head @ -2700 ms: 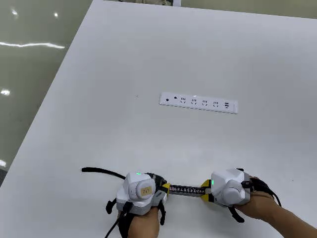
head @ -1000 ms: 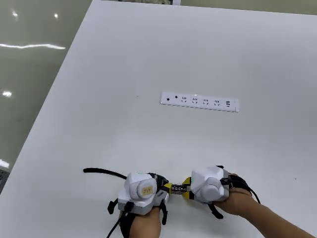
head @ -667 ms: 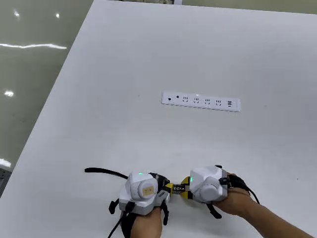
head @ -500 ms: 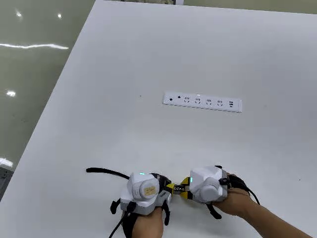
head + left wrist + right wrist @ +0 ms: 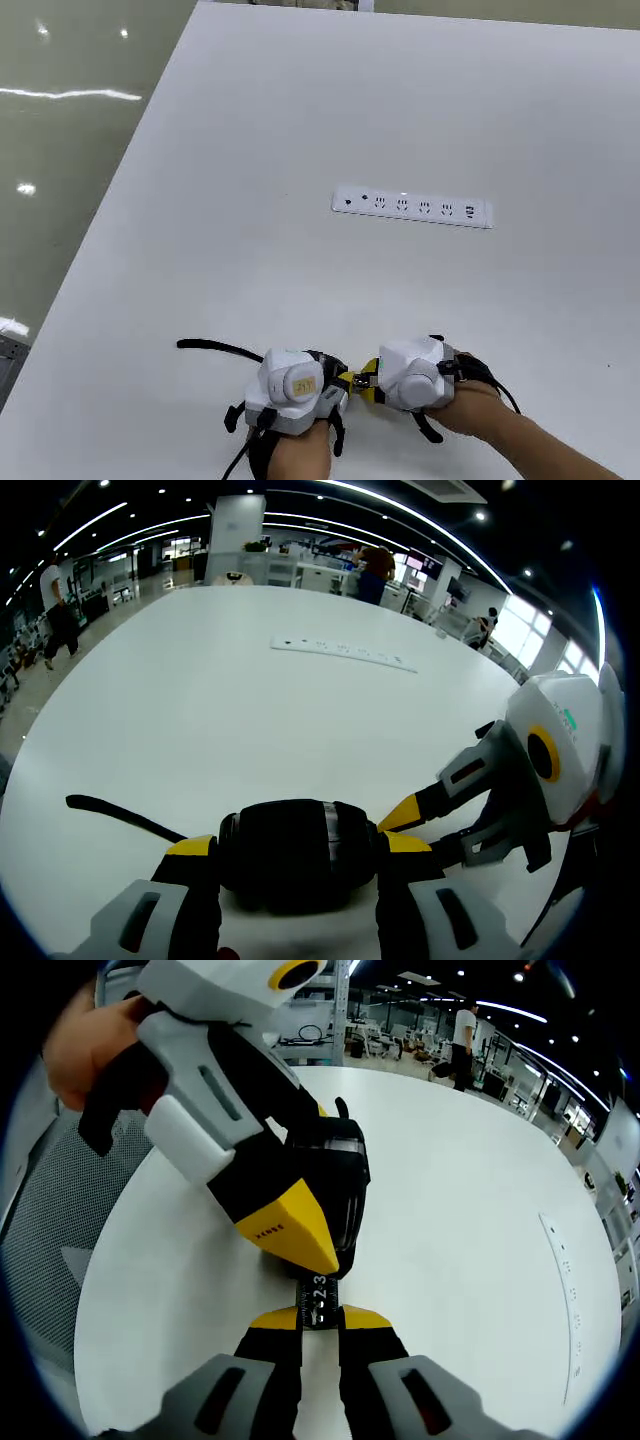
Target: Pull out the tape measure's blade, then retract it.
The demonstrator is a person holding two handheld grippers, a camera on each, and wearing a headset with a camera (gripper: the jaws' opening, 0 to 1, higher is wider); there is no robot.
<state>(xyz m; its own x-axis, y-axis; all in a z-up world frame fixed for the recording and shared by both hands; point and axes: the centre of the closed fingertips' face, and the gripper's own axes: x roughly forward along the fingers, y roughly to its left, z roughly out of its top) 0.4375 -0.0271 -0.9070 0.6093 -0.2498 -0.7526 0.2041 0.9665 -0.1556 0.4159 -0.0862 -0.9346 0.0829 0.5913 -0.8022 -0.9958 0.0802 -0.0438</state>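
Head view shows us a white table (image 5: 250, 150), a power strip (image 5: 411, 208) at 12 o'clock and glossy floor (image 5: 60, 150) at 9. At 6, our left gripper (image 5: 298, 842) clamps the tape measure (image 5: 290, 875); our right gripper (image 5: 320, 1318) pinches its blade (image 5: 319, 1292).

Left gripper (image 5: 298, 845) and right gripper (image 5: 320, 1322) have white shells, black yellow-tipped fingers (image 5: 272, 1340).

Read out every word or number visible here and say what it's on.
"23": dark blade of the black tape measure, between the right gripper's jaws.
Small print on the left gripper's yellow fingertip: too blurred.
Yellow sticker on the left gripper's white housing: unreadable.
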